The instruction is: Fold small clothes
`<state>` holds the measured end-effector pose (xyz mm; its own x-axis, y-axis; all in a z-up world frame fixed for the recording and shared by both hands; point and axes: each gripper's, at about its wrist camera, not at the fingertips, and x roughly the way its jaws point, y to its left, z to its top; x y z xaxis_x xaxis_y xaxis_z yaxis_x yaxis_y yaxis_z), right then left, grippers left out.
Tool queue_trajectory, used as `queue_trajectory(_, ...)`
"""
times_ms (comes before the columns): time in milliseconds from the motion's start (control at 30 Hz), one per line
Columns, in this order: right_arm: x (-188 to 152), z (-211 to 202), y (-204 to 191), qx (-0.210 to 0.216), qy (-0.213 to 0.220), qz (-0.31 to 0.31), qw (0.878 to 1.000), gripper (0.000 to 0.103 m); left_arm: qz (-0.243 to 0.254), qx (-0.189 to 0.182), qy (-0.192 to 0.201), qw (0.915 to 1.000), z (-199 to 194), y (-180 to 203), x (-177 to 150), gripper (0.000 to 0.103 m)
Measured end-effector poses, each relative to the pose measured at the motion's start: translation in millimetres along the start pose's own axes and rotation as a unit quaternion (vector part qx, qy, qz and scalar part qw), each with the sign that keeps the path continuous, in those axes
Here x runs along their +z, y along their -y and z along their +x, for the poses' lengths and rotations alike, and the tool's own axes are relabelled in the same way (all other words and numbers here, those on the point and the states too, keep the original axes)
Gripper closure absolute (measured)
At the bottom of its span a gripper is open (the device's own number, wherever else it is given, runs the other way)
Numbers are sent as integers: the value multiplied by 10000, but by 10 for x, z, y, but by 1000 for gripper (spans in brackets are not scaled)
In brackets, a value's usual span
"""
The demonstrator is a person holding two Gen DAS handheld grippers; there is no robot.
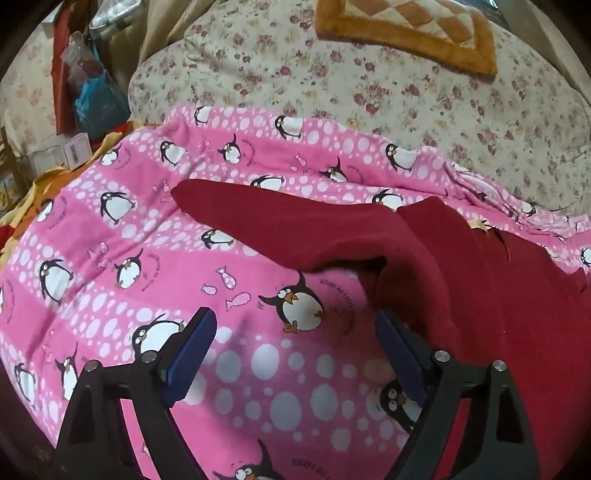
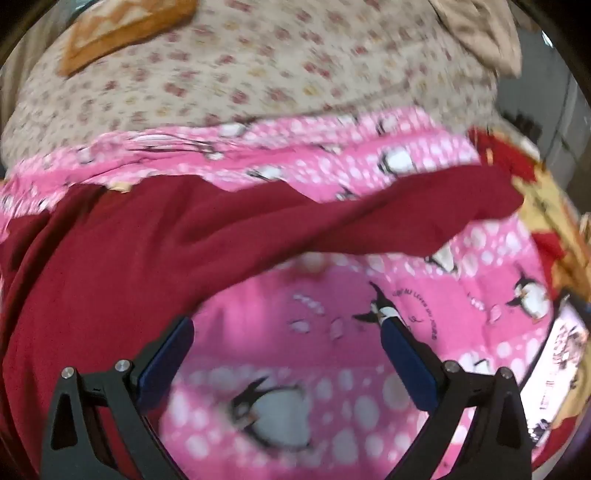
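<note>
Both jaws spread, empty | red garment (image 1: 461, 266) beyond left gripper (image 1: 295, 332), beside right gripper (image 2: 284, 328)

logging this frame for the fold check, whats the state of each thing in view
red garment: spread on the blanket, not folded, one sleeve stretched out to the side
pink penguin blanket: laid flat under the garment, slightly rumpled
left gripper: open, holding nothing
right gripper: open, holding nothing
orange cushion: lying flat on the floral cover
</note>
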<state>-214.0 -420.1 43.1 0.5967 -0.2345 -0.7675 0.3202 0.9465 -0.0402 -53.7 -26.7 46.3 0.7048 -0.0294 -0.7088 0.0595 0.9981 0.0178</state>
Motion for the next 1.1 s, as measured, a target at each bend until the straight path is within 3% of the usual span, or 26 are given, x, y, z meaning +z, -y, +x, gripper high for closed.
queue_trajectory(267,65,-459,-697,709,112,-377,9967,0,-23,-107,120,9999,-139,-63,-73,32)
queue_trajectory(533,96,-492,-1311,714,107,-808,9941,0,19,-105,132,9999,-184,-159,-91,32)
queue_trajectory(967,104,-420,-1446,591,-64,-609,9964,0,107,-195,169,9996,-215,-176,-91,32)
queue_trajectory(1100,157,-492,-1427,1011,-256,-140,9944,0,92,-221,170,9996,-214,-183,-91,32)
